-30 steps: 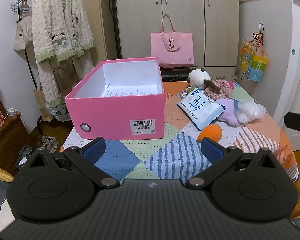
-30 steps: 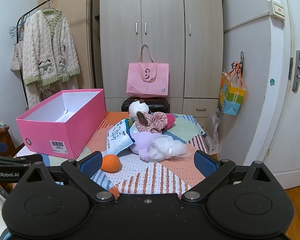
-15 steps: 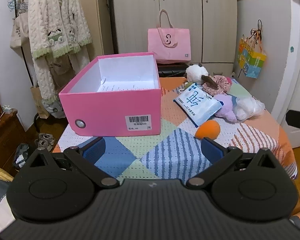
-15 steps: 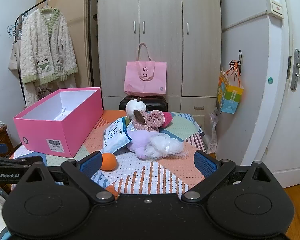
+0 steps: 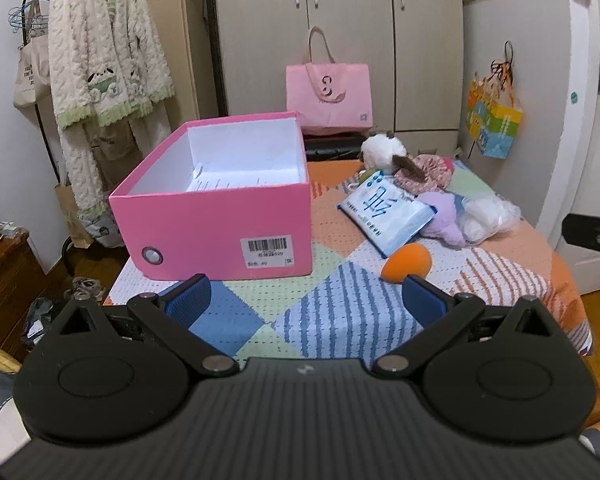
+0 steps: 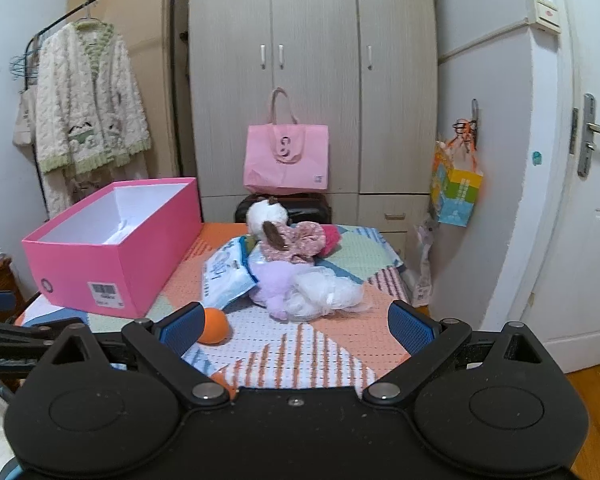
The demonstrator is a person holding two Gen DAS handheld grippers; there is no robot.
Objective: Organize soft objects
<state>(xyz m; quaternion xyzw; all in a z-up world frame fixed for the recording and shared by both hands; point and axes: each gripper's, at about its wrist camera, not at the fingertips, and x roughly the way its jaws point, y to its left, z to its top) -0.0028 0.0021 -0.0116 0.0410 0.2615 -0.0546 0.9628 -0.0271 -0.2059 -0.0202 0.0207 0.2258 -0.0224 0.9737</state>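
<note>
Soft objects lie heaped on the far right of the patchwork table [image 5: 340, 320], right of the pink box [image 5: 220, 224], seemingly empty. The orange ball [image 5: 406, 261] sits nearest. Left gripper [image 5: 306, 300] and right gripper [image 6: 296, 326] are released; take the ball first, squeezing gently.

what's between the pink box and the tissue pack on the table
Nothing: only bare patchwork tablecloth lies between the pink box and the tissue pack, clearest in the left wrist view.
</note>
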